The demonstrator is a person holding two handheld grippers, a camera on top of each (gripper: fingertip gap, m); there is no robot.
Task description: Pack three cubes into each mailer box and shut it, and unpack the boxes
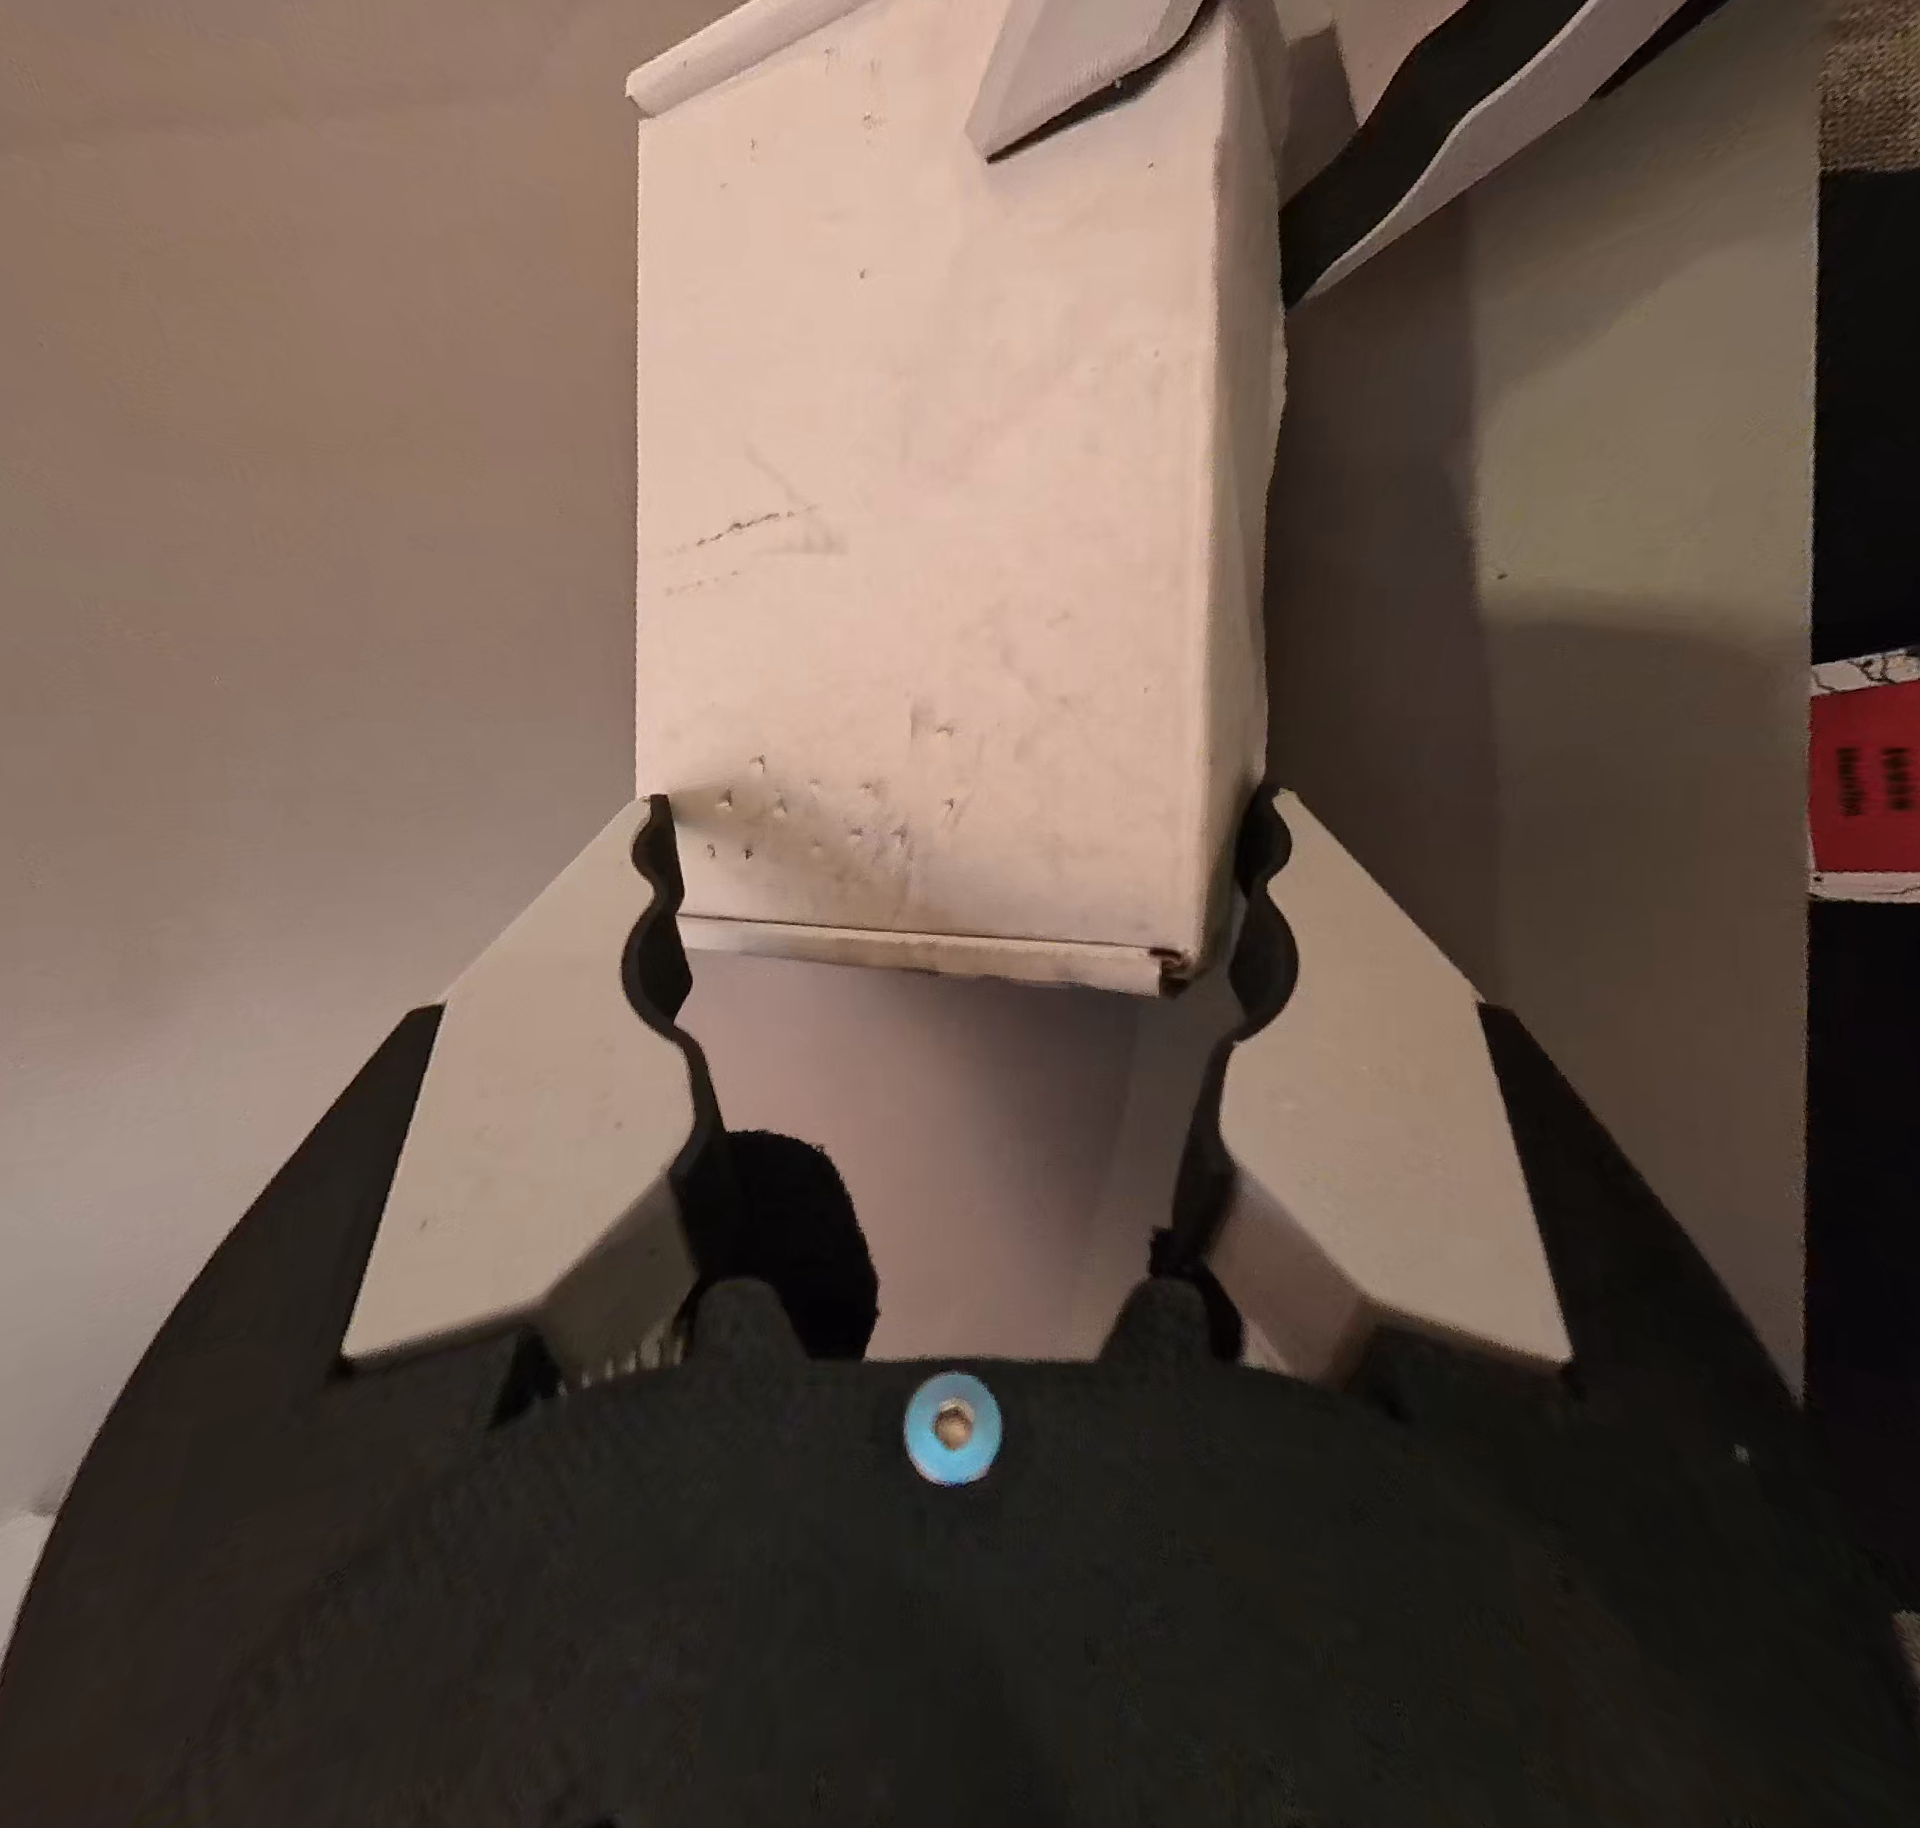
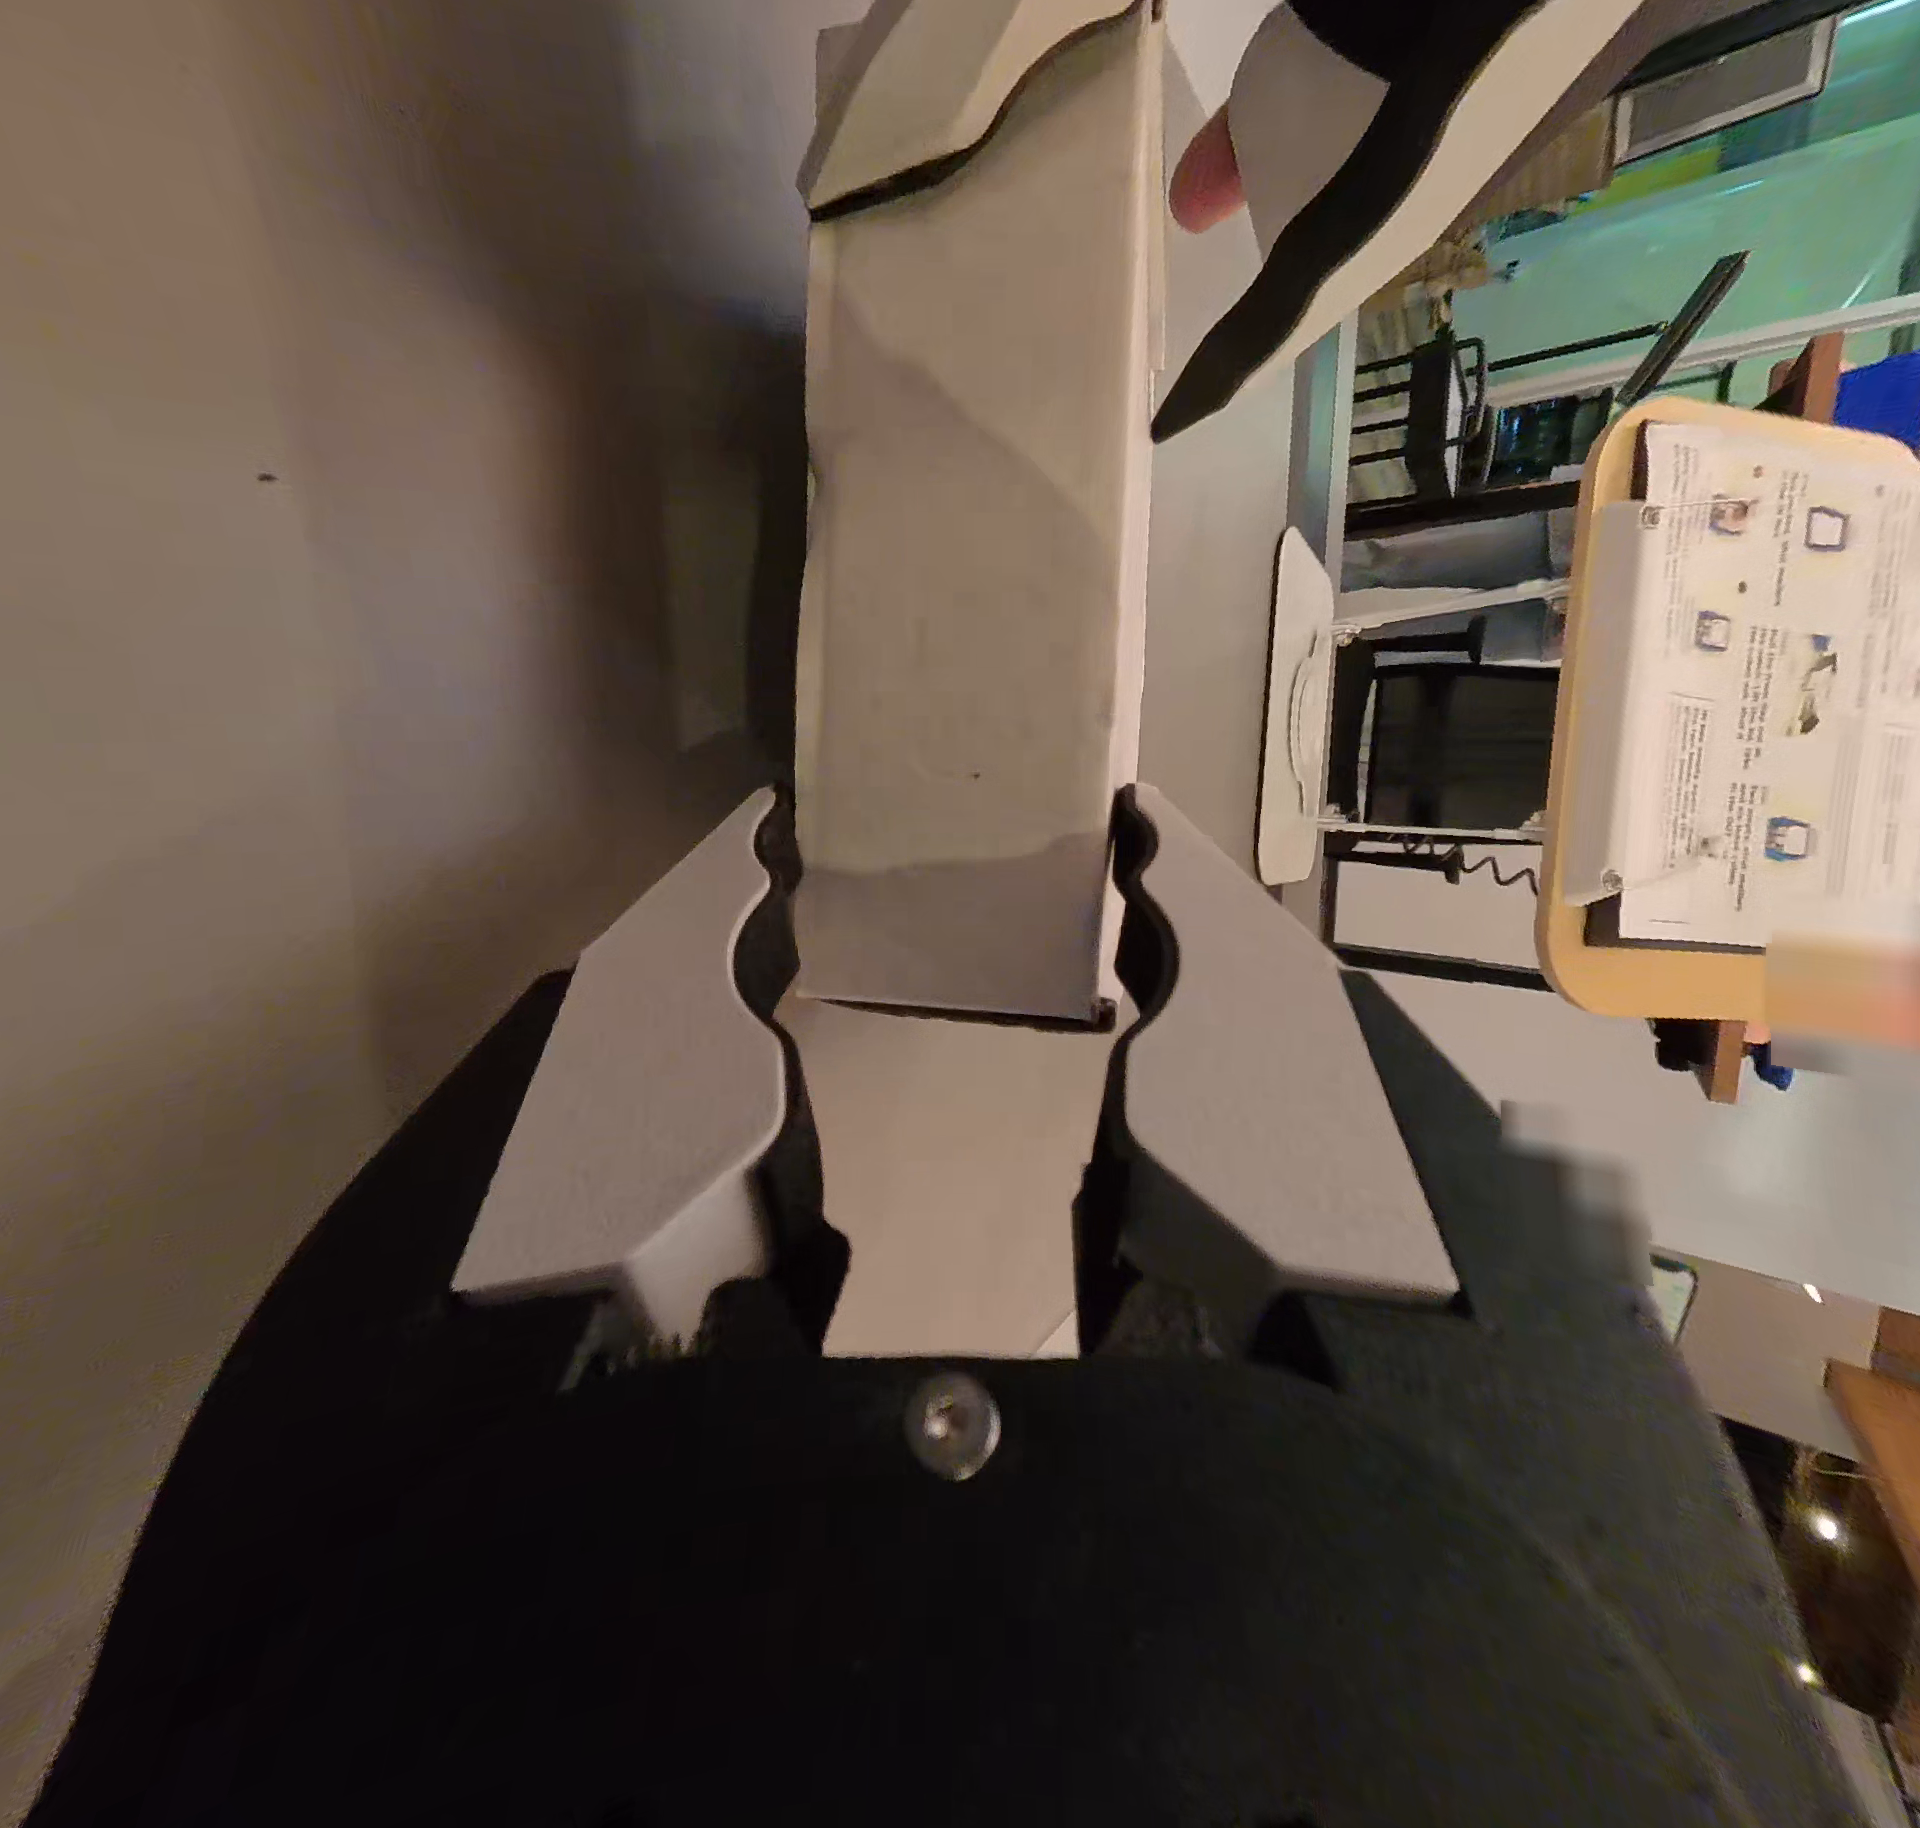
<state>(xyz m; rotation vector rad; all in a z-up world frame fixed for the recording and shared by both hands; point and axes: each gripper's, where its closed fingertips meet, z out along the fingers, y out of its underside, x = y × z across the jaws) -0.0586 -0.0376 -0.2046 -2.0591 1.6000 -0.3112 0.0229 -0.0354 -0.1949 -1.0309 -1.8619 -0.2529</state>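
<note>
The white mailer box [image 1: 935, 490] is the landmark here, and both tools have hold of it at once; it hangs clear of the pale tabletop [image 1: 260, 531] and is closed, as far as either camera shows.

In the left wrist view the left gripper [image 1: 951, 874] has its jaws spread wide across the box's broad face, one ridged pad pressed to each side edge at the near end, so it is clamped on the box across its width; the box's long axis runs straight away from the jaws, and at the box's far end the fingers of the other tool overlap its far corner.

In the right wrist view the right gripper [image 2: 951, 905] has its jaws set narrower, pinching the box across its thin dimension at the opposite end; again the long axis points directly away from the jaws, and beyond the box's far end a fingertip of the person [image 2: 1205, 173] shows beside the left tool.

No cubes are visible in either view; whether any are inside I cannot tell.

The relation that matters, as I judge it, is that the two grips sit at opposite ends of the same long axis, on faces turned a quarter from each other; neither tool is nearer, since both already hold it; any next move, whether opening a flap or setting the box down, probably needs one grip to let go while the other carries the weight.
</note>
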